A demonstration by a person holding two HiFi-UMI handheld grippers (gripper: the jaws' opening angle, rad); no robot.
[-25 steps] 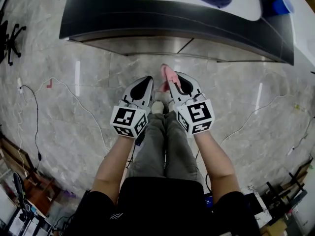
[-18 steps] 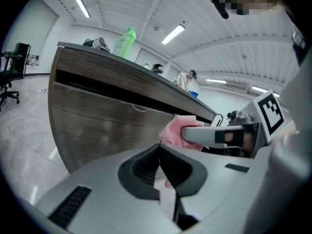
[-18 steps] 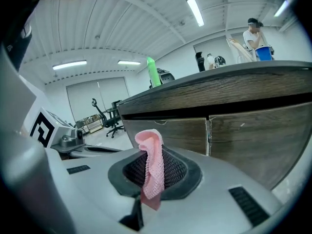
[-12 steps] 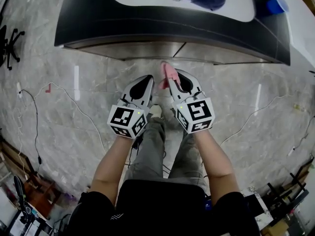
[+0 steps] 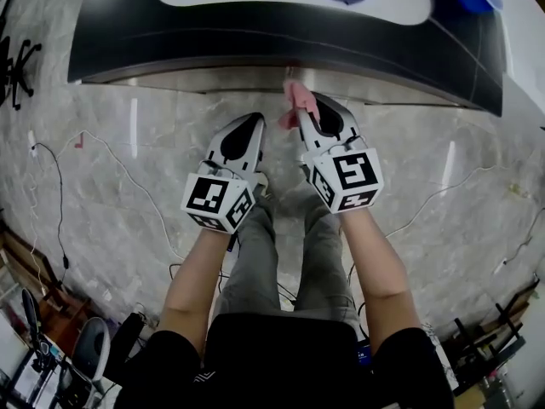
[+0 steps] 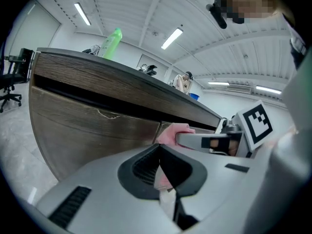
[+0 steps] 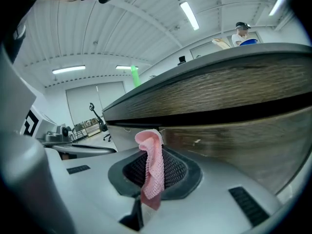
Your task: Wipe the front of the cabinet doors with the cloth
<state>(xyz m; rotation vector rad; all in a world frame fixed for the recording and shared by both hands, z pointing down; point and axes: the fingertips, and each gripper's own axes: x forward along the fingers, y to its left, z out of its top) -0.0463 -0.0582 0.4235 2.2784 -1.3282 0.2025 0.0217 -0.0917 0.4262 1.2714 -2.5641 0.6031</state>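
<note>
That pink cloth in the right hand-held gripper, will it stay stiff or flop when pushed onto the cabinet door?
Probably floppy: the cloth folds over above the right hand-held gripper pinching it. Its open knit looks light and grippy, so it should crumple against the door rather than skid.

No words, numbers or brand names can be read in any view. The only signs are black-and-white coded square markers on the marker cubes (image 5: 218,203) of the left gripper (image 5: 253,124) and right gripper (image 5: 308,109).
</note>
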